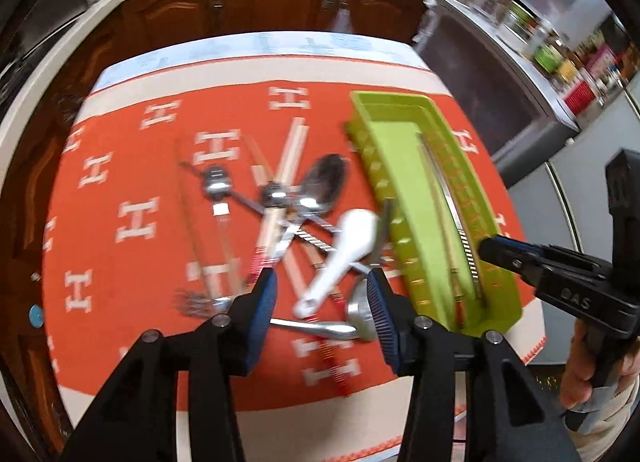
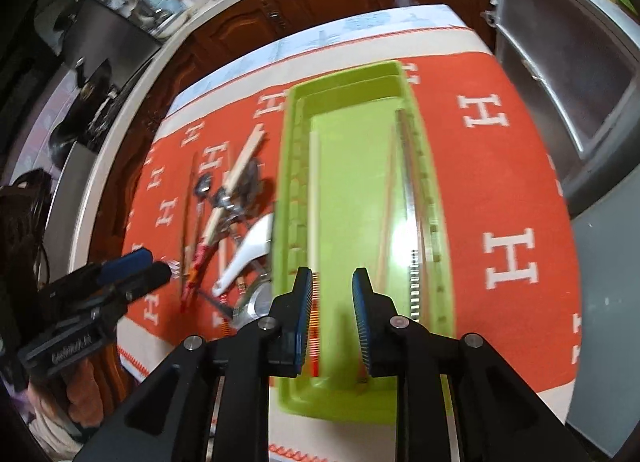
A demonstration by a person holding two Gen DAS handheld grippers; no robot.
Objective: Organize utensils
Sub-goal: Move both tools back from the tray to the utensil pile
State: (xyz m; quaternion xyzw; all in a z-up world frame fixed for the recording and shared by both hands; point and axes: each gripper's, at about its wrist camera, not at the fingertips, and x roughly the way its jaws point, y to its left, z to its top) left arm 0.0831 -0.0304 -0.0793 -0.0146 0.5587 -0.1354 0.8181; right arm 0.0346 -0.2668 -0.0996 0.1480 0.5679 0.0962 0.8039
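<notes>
On orange cloth (image 1: 140,166): one green tray (image 1: 404,166), one white spoon (image 1: 344,250).

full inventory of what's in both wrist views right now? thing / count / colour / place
tray: 1, lime green, on the cloth's right part
chopsticks in tray: several, pale and wood-toned, lying lengthwise inside; exact count unclear
metal utensil in tray: 1, silver, along the tray's right wall
utensil pile: mixed, count unclear from blur, on the cloth left of the tray
ceramic spoon: 1, white, in the pile beside the tray
metal spoon: 1, silver, in the pile
fork: 1, silver, pile's near-left edge
cloth: 1, orange with white H marks, covering the table
cabinets: dark wood, behind
left gripper: open, over the pile
right gripper: open, over the tray's near end
</notes>
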